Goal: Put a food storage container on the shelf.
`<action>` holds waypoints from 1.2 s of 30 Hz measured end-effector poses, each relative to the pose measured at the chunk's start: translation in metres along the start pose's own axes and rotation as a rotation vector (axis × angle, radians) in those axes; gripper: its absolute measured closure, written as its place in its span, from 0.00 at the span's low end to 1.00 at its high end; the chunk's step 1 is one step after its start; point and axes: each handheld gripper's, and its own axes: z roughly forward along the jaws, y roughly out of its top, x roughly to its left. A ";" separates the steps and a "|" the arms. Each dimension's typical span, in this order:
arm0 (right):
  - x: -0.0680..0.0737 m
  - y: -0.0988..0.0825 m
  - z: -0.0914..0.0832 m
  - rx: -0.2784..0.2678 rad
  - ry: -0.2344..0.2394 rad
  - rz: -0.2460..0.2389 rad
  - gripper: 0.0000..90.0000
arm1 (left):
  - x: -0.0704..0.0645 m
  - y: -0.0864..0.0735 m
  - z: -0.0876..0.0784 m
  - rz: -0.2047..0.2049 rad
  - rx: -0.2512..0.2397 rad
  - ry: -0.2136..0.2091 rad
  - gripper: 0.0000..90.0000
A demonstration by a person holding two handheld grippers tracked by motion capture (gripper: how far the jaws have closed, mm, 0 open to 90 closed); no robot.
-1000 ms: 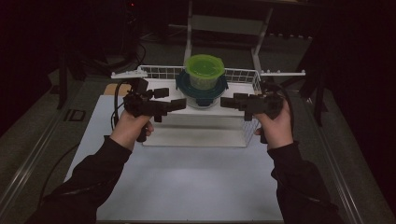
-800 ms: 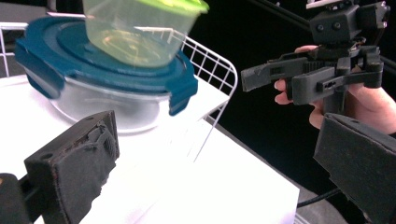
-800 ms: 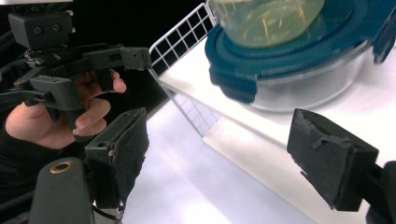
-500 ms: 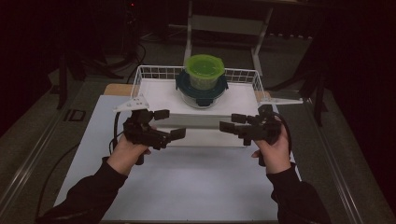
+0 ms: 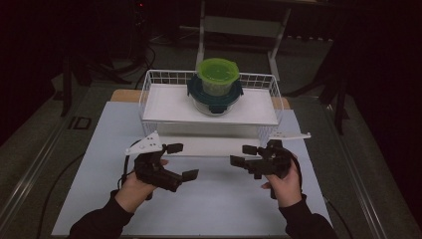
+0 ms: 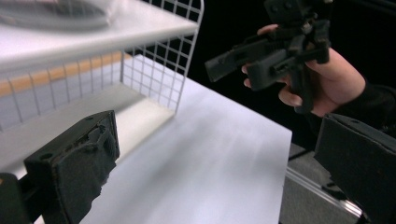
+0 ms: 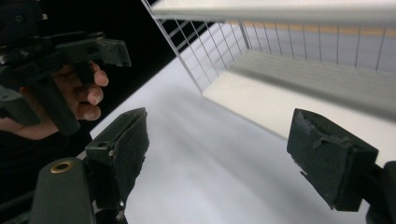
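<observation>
A green-lidded tub (image 5: 217, 74) sits stacked on a clear bowl with a dark teal lid (image 5: 215, 97), on the top shelf of a white wire rack (image 5: 149, 94). In front of the rack, low over the white mat (image 5: 214, 204), my left gripper (image 5: 182, 161) and right gripper (image 5: 243, 155) point at each other, both open with nothing between the jaws. The left gripper view shows its own gripper (image 6: 215, 177) over the mat and the right gripper (image 6: 271, 51) in a hand beyond. The right gripper view shows its own gripper (image 7: 224, 154) and the left gripper (image 7: 70, 51) farther off.
The rack's lower shelf (image 7: 289, 98) lies just past the jaws, and its wire side (image 6: 163, 70) stands close on the left. A metal stand (image 5: 244, 25) rises behind the table. Dark floor flanks the table on both sides.
Both hands have come down and back toward the person, from beside the stacked containers at shelf height to low over the mat in front of the rack. The jaws stay apart.
</observation>
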 end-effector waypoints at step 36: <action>-0.042 -0.101 0.010 0.027 -0.128 -0.028 0.22 | 0.004 -0.100 0.019 0.046 0.077 0.041 0.00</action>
